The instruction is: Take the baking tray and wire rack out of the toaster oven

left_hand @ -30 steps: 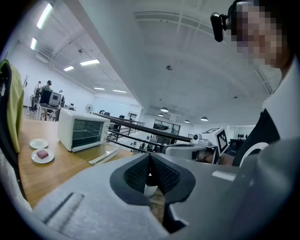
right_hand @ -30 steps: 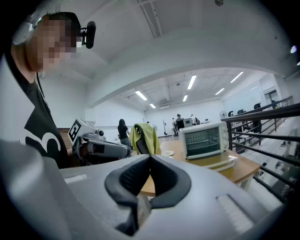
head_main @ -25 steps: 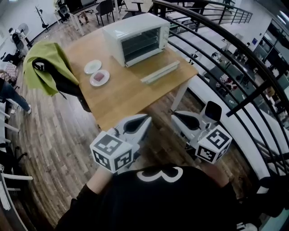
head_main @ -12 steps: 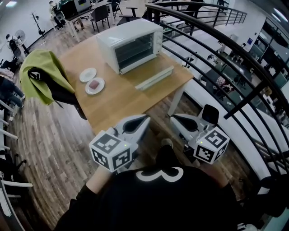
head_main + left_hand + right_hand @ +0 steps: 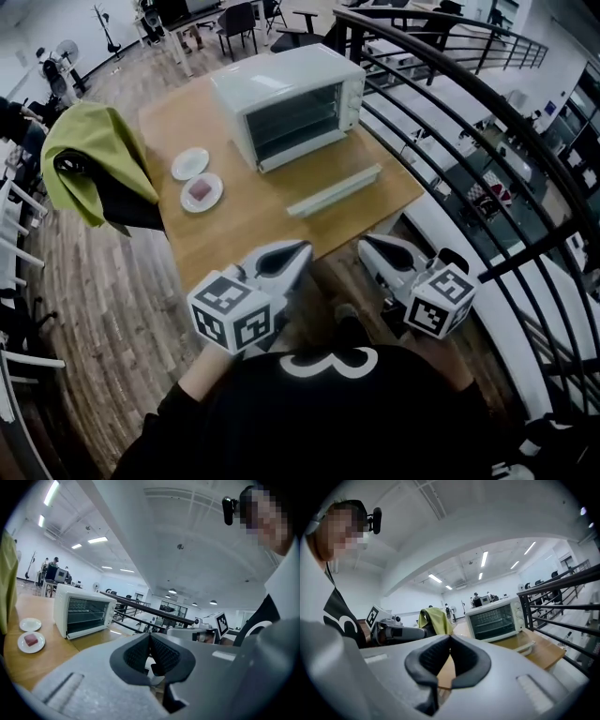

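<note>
A white toaster oven (image 5: pixel 286 101) stands at the far end of the wooden table (image 5: pixel 248 220), its front turned toward me. Wire shelves (image 5: pixel 296 120) show in its dark front. The baking tray I cannot make out from here. My left gripper (image 5: pixel 302 249) and right gripper (image 5: pixel 364 246) hover side by side over the floor, just short of the table's near edge, both shut and empty. The left gripper view shows the oven (image 5: pixel 82 611) far off beyond the shut gripper (image 5: pixel 150 637). The right gripper view shows it (image 5: pixel 494 618) past the shut gripper (image 5: pixel 450 639).
A long pale flat piece (image 5: pixel 335 190) lies on the table in front of the oven. Two small white plates (image 5: pixel 190 163) (image 5: pixel 202 192) sit to the left, the nearer with a reddish morsel. A green cloth (image 5: pixel 92 150) drapes a chair at left. A black railing (image 5: pixel 487 141) runs along the right.
The table and oven have come nearer in the head view as I walked toward them. Both grippers moved along with me and stayed shut.
</note>
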{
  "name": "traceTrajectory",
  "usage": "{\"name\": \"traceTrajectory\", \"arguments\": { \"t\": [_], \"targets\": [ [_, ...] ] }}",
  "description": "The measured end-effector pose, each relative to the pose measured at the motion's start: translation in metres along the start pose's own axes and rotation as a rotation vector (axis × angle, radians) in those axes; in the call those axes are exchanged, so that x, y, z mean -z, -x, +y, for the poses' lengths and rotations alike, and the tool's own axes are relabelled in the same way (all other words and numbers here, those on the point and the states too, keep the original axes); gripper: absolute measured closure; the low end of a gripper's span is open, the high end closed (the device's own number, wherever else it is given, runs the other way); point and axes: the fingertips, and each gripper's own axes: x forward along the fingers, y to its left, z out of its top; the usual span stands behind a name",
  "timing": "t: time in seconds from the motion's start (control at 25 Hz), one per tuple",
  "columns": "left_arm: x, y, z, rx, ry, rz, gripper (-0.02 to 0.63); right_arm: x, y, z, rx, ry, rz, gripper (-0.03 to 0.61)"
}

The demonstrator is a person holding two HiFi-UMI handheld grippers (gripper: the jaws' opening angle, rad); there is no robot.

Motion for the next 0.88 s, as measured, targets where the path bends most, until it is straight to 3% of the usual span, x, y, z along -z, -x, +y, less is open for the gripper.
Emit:
{"name": "traceTrajectory", "arguments": {
  "t": [0.48, 0.88],
  "targets": [
    [-0.048, -0.174, 0.1, -0.159, 0.113, -0.021, 0.603, -0.049, -0.083, -0.185, -0.148, -0.047, 0.093, 0.576],
    [-0.057, -0.24, 0.154, -0.257, 0.229, -0.066, 0.601, -0.056, -0.117, -0.268, -0.187, -0.184, 0.106, 0.576]
  ]
}}
